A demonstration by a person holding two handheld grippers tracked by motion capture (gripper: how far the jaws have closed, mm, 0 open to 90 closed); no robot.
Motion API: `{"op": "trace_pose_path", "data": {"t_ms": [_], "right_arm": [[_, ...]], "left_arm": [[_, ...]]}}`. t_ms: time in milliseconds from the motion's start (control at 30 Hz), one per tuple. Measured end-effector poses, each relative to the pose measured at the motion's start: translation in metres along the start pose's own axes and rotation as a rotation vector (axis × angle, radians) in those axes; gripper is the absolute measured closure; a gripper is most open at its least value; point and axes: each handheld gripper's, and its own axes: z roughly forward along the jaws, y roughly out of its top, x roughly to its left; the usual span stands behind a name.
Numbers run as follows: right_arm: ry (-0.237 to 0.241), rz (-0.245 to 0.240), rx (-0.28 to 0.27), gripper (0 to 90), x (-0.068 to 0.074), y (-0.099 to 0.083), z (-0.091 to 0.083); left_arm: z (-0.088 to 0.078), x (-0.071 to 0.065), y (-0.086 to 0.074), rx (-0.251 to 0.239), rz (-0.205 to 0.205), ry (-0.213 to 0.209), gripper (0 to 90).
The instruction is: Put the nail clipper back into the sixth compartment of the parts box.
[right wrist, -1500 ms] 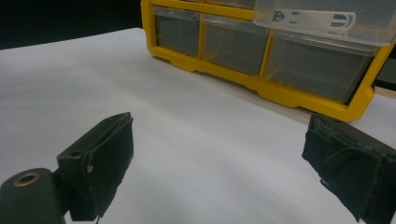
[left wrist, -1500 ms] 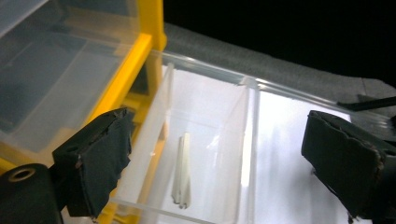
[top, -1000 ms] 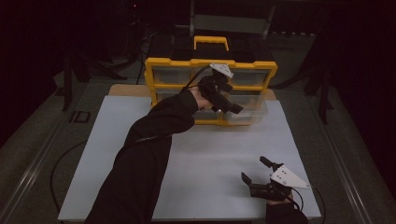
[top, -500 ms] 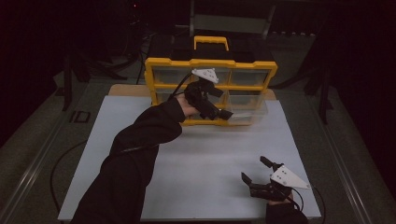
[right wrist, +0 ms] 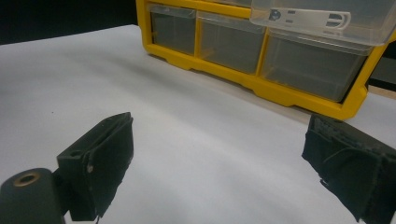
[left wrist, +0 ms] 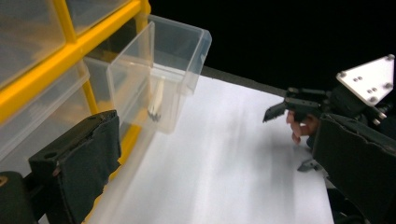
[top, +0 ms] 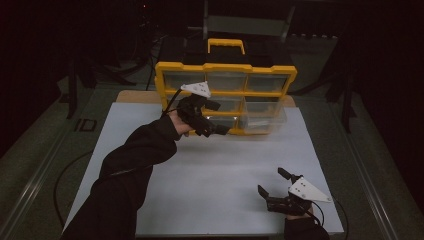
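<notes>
A yellow organizer (top: pixel 226 68) with clear drawers stands upright at the back of the white table. One clear drawer (top: pixel 262 122) at its lower right is pulled out; in the left gripper view this drawer (left wrist: pixel 177 60) holds a small white piece with a dark tip (left wrist: pixel 155 105). My left gripper (top: pixel 220 118) hovers open just left of that drawer, in front of the organizer, with nothing between its jaws. My right gripper (top: pixel 272 181) is open near the table's front right edge, and it faces the organizer (right wrist: pixel 261 86) across bare table.
The white table top (top: pixel 225 170) spreads between the two grippers. A black case with a yellow handle (top: pixel 226 44) sits behind the organizer. A cable (top: pixel 65 175) trails off the table's left side.
My left gripper has moved left and a little toward me, away from the pulled-out drawer. The drawer stays out. The right gripper has not moved.
</notes>
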Motion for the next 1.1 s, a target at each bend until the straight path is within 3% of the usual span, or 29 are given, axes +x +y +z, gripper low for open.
{"op": "trace_pose_path", "data": {"t_ms": [867, 1100], "right_arm": [[0.003, -0.006, 0.004, 8.5, 0.001, 0.0, 0.001], [0.006, -0.006, 0.009, 8.5, 0.002, 0.0, 0.002]], "left_arm": [[-0.052, -0.017, -0.067, -0.057, -0.03, 0.071, 1.9], [-0.072, -0.02, -0.101, -0.067, -0.07, 0.109, 1.9]]}}
